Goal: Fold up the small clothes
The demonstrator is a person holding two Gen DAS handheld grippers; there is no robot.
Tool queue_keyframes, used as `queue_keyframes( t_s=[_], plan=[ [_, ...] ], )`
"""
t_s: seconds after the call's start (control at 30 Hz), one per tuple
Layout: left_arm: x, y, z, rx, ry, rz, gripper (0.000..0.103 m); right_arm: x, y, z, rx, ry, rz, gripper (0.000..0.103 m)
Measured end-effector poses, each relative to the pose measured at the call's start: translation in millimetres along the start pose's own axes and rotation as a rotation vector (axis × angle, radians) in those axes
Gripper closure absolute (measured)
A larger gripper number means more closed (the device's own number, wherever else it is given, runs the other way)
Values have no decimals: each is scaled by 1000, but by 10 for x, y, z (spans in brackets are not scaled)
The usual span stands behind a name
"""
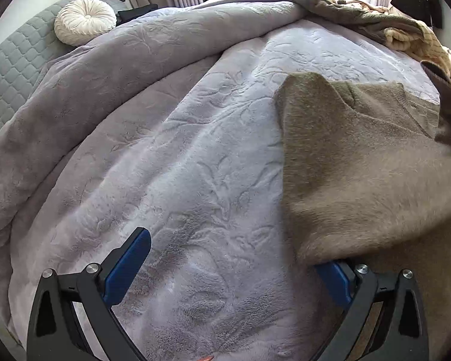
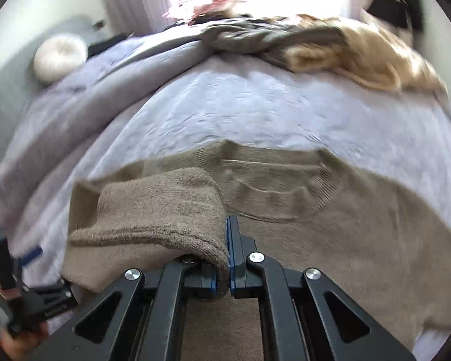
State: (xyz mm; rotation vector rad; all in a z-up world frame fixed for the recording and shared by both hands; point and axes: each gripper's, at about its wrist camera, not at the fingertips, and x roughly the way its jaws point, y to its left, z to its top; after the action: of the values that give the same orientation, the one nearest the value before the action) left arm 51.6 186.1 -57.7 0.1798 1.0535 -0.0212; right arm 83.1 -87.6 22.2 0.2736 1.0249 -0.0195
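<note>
Right now the right gripper (image 2: 228, 240) is clenched on a folded-over flap of the taupe knit sweater (image 2: 330, 225), a sleeve or side edge, hard to tell which. Its blue pads pinch the fabric, which drapes over the gripper's left finger. The sweater lies spread on the pale lavender embossed blanket (image 2: 255, 105) covering the bed, ribbed neckline toward the far side. The left gripper (image 1: 225, 258) is released, jaws spread wide with nothing between them. It hangs over bare blanket (image 1: 180, 150) just left of the sweater (image 1: 360, 165). The sweater's lifted edge covers the tip of that gripper's right finger (image 1: 335, 279). In the right wrist view the left gripper (image 2: 30, 255) shows at the lower left, blurred, with part of a hand (image 2: 21, 340) under it. A round cream pillow (image 1: 85, 21) sits at the far left by a grey quilted headboard (image 1: 12, 69). A heap of olive and cream clothes (image 1: 391, 27) lies at the far right of the bed.
</note>
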Motion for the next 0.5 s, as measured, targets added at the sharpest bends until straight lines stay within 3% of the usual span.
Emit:
queue_keyframes(
  t_s=[0.07,0.17,0.23,0.3,0.5],
  plan=[
    [-25,-121,12,50,-18,6,1,45,-545,-60,222,30,58,97],
    [-32,-317,-21,124,-34,65,1,260,-1006,-277,411,100,163,95],
    [-22,-343,9,128,-30,76,1,330,-1165,-411,490,146,212,93],
    [-13,-330,17,113,-20,76,1,307,-1260,-468,545,136,250,91],
    [-37,-286,63,106,-10,91,1,199,-1498,-364,636,76,224,96]
  ],
)
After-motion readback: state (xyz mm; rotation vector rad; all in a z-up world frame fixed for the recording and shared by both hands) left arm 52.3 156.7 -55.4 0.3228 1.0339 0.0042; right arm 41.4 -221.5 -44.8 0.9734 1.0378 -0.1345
